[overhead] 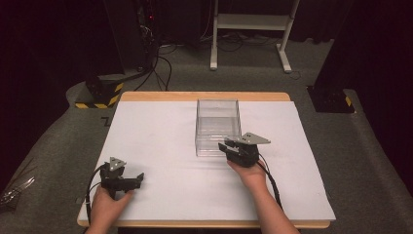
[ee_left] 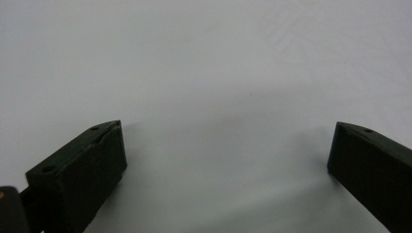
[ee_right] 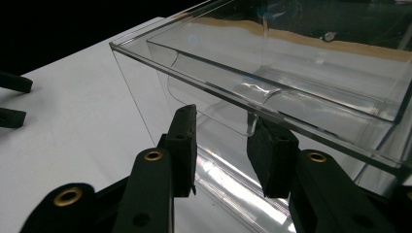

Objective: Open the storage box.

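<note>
black jaws of the right gripper (ee_right: 221, 145) stand part-open at the near wall of the clear box (overhead: 217, 127) mid-table, not visibly clamped, so the grasp looks unfinished, while the left gripper (ee_left: 226, 150) idles wide open.

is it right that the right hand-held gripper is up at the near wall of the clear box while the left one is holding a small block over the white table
Not quite. The left hand-held gripper holds nothing: the left gripper view shows its jaws wide apart over the bare white table. The rest stands: the right hand-held gripper is up at the near wall of the clear box.
</note>
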A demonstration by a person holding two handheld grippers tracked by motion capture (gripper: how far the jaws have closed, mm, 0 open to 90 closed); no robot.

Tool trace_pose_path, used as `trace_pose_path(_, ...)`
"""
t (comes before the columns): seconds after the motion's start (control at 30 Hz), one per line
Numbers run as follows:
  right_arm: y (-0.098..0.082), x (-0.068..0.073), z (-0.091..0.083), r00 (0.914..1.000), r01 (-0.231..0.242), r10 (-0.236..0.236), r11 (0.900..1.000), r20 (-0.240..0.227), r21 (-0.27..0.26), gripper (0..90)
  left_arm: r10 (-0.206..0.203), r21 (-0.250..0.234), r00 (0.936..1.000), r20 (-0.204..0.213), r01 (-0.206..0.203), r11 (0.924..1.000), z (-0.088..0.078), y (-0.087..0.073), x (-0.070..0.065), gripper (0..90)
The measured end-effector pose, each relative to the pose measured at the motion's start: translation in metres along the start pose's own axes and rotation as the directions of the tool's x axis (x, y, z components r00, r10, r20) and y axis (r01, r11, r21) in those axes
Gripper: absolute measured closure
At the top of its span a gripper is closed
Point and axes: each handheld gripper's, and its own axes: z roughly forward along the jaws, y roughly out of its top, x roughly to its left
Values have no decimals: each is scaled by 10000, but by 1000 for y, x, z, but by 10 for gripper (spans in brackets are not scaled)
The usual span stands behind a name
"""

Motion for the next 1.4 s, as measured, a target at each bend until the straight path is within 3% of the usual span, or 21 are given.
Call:
trace_pose_path(0.37, -2, -8, -1, 9991, 67, -69, 10000, -411, -54, 755, 40, 7, 10000, -11, -40, 10000, 0, 0, 0, 5)
trace_pose_path(0.63, -6, -11, -7, 9966, 151, -160, 9998, -807, -117, 784, 34, 3, 10000, -11, -34, 10000, 0, 0, 0, 5)
trace_pose_path(0.87, -9, -9, -12, 9961, 191, -206, 9996, -853, -191, 801, 20, 5, 10000, -9, -20, 10000, 0, 0, 0, 5)
trace_pose_path(1.1, -10, -8, -14, 9961, 289, -302, 9994, -823, -168, 797, 39, 1, 10000, -13, -39, 10000, 0, 0, 0, 5)
trace_pose_path(1.23, -10, -9, -10, 9948, 187, -200, 9997, -998, -137, 726, 17, 3, 10000, -9, -17, 10000, 0, 0, 0, 6)
trace_pose_path(1.4, -10, -8, -6, 9930, 219, -241, 9995, -1158, -209, 745, 39, 7, 10000, -10, -39, 10000, 0, 0, 0, 5)
